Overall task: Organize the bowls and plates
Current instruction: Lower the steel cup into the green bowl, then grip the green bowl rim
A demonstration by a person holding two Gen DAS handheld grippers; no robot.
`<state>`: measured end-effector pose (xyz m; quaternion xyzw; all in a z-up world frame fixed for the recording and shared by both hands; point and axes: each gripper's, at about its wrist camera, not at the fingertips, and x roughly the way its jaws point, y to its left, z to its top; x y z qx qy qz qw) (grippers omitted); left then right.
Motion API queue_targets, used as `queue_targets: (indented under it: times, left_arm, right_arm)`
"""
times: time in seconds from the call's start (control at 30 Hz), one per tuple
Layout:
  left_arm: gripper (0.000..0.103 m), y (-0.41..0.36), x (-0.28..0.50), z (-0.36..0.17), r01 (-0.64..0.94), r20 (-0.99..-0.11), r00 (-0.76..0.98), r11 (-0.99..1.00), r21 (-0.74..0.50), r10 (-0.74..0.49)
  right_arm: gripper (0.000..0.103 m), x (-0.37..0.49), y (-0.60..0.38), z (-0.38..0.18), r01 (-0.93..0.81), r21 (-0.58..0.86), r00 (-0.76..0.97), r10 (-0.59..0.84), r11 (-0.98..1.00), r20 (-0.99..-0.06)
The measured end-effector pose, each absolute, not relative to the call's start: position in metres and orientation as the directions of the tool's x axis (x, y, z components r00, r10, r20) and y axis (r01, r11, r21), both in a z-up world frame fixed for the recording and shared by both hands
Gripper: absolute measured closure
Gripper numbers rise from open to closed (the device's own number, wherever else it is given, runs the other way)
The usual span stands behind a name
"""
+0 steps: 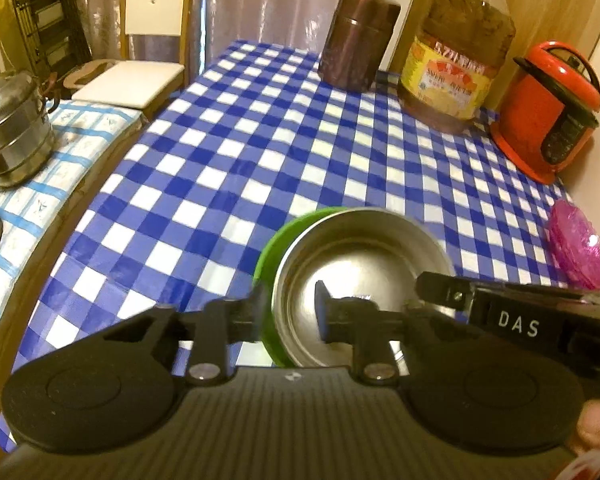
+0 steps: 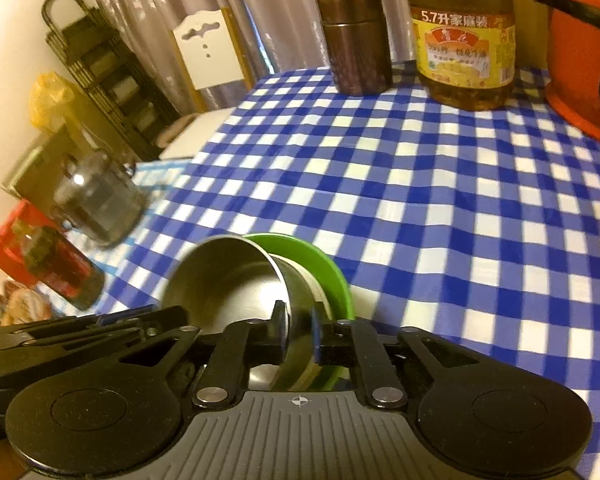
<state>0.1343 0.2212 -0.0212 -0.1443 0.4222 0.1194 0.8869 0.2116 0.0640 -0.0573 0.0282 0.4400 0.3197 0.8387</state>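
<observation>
We have the steel bowl (image 1: 360, 280) nested in the green bowl (image 1: 270, 264) on the blue checked tablecloth (image 1: 260, 140), near its front edge. Our left gripper (image 1: 290, 312) straddles the left rims with a narrow gap, pads apparently off. Our right gripper (image 2: 298, 336) brackets the steel wall on the right, barely parted; contact there we cannot tell. The oil bottle (image 2: 464, 44) stands well behind.

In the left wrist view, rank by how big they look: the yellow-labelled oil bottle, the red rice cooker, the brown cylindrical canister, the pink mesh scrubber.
1. Yellow-labelled oil bottle
2. Red rice cooker
3. Brown cylindrical canister, though it stands farther back, so unsure against the cooker
4. Pink mesh scrubber
</observation>
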Motion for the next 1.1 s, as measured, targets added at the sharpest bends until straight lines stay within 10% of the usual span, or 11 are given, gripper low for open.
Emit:
queue_targets:
  times: [0.17, 1.1]
  left_arm:
    - [0.08, 0.227, 0.126, -0.013, -0.361, -0.751, 0.651, 0.916, -0.178, 0.111]
    - [0.078, 0.249, 0.124, -0.045, -0.414, -0.752, 0.654, 0.87, -0.267, 0.08]
  right_arm:
    - [0.063, 0.215, 0.05, -0.054, -0.488, 0.387, 0.439, 0.604, 0.782, -0.666]
    - [0.063, 0.233, 0.021, -0.091, -0.412, 0.532, 0.407, 0.672, 0.74, -0.619]
